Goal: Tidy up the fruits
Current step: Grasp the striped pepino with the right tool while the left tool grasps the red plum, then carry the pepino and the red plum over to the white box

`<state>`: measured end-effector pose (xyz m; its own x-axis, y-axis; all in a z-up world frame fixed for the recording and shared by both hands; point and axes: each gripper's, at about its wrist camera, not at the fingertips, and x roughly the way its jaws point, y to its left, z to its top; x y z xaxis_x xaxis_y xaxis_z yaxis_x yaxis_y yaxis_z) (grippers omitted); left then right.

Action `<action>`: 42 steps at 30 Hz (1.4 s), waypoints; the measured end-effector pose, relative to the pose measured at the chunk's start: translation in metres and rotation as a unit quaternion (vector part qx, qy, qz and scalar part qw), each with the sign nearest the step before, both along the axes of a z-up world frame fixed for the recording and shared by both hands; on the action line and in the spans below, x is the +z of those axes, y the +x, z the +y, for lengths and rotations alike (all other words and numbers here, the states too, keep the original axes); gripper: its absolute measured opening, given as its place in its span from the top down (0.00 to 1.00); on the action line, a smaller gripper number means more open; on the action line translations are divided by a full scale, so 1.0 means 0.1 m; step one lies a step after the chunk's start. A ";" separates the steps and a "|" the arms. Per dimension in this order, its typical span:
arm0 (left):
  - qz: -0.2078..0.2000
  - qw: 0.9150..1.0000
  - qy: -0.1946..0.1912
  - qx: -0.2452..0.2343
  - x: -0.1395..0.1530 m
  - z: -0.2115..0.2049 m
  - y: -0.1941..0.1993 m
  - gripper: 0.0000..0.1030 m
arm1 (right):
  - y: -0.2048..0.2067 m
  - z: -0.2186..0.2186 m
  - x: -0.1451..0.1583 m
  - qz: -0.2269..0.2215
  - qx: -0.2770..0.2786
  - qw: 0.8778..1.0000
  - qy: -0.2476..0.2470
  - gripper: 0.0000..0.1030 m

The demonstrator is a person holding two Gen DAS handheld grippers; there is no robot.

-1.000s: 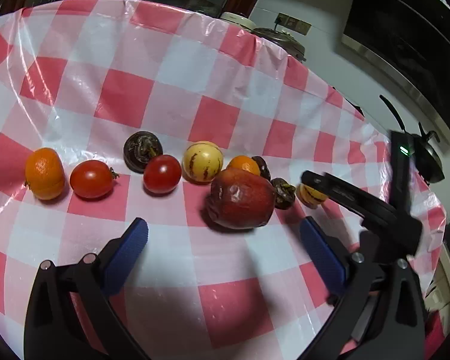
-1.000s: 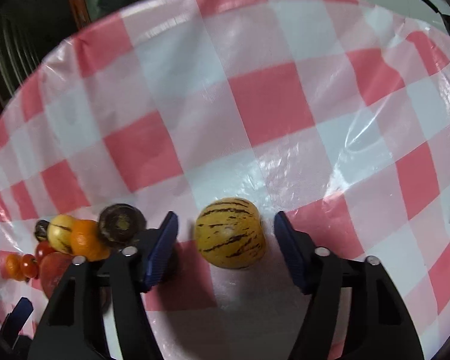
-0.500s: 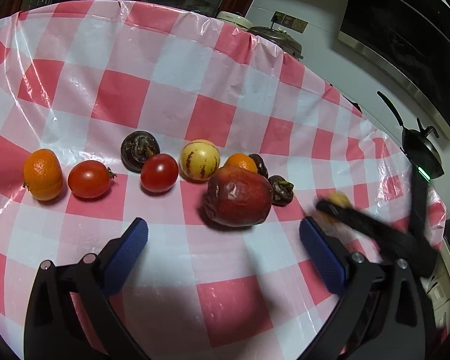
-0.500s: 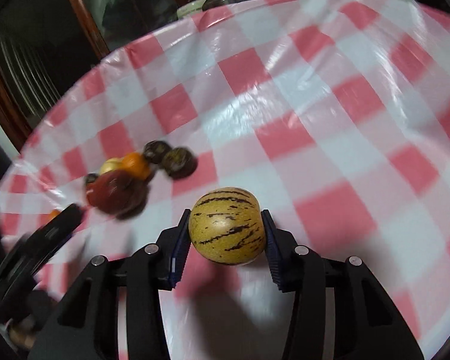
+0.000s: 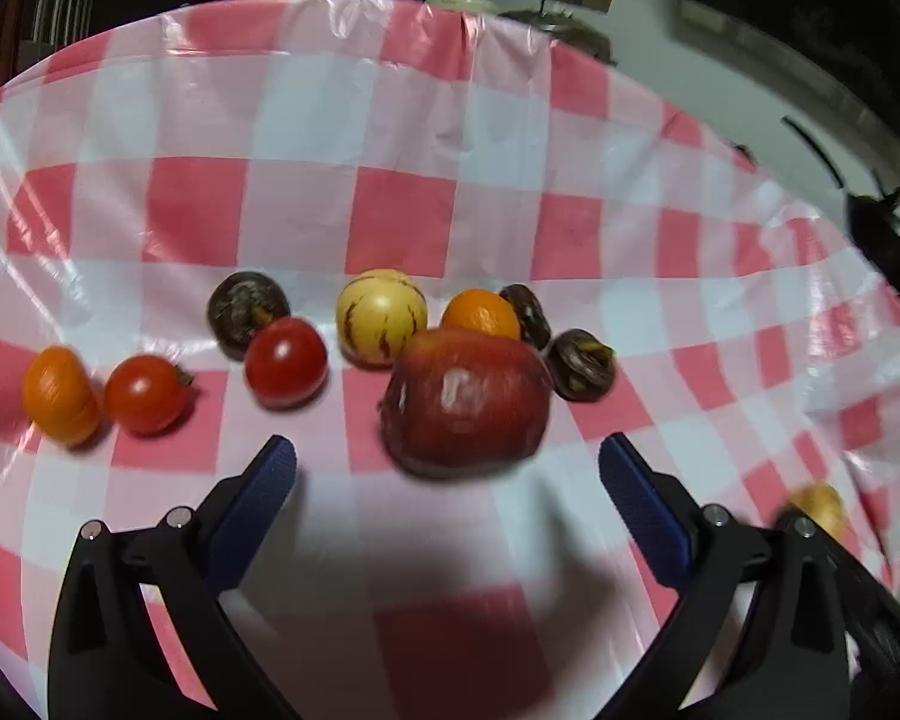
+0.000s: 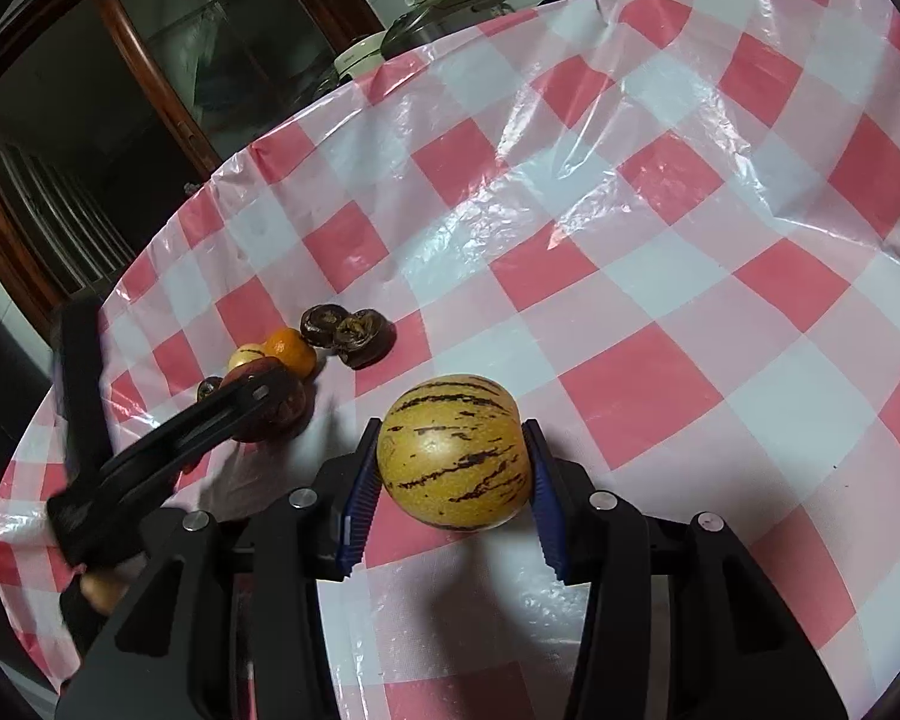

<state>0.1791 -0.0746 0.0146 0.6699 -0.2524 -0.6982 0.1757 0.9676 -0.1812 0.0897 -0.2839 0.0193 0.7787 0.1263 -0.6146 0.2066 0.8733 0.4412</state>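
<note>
The right hand-held gripper (image 6: 455, 471) clamped the striped melon (image 6: 453, 451), next needing placement; the left hand-held gripper (image 5: 447, 483) gaped before the red apple (image 5: 467, 399).

Both wrist views look down closely, sharing the big red fruit (image 5: 467, 399).

Fruit lies in a loose row on the tablecloth (image 5: 402, 210), an apple (image 5: 465, 399) foremost. Two tomatoes (image 5: 285, 360) sit to its left, a tangerine (image 5: 480, 313) just behind. A striped melon (image 6: 455, 450) sits apart, to the right.
</note>
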 end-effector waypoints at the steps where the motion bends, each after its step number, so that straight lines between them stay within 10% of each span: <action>1: 0.003 1.000 0.007 0.003 -0.01 -0.04 0.06 0.02 | 0.01 0.01 0.00 0.001 0.002 1.000 -0.001 0.56; 6: 0.033 0.998 0.042 0.016 -0.09 -0.24 0.34 0.02 | 0.05 0.06 -0.02 0.004 0.012 1.000 -0.011 0.56; 11: 0.045 0.997 0.054 0.012 -0.16 -0.25 0.36 0.37 | 0.05 0.06 -0.03 0.005 0.014 1.000 -0.009 0.56; 24: 0.009 1.000 0.016 0.019 -0.06 0.01 0.18 0.41 | 0.04 0.03 -0.03 -0.012 0.016 1.000 -0.008 0.56; 34: -0.032 0.999 0.012 0.021 0.22 0.28 -0.69 0.41 | -0.11 0.01 -0.02 -0.016 0.025 0.999 0.023 0.56; 42: -0.048 0.999 0.007 0.019 0.24 0.51 -1.58 0.42 | -0.98 0.23 0.07 -0.032 0.043 0.997 0.053 0.56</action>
<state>0.0212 -0.0231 0.0385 0.7424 -0.2162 -0.6342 0.1553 0.9763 -0.1510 -0.0082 -0.2611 0.0260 0.7990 0.2555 -0.5444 0.1018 0.8347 0.5412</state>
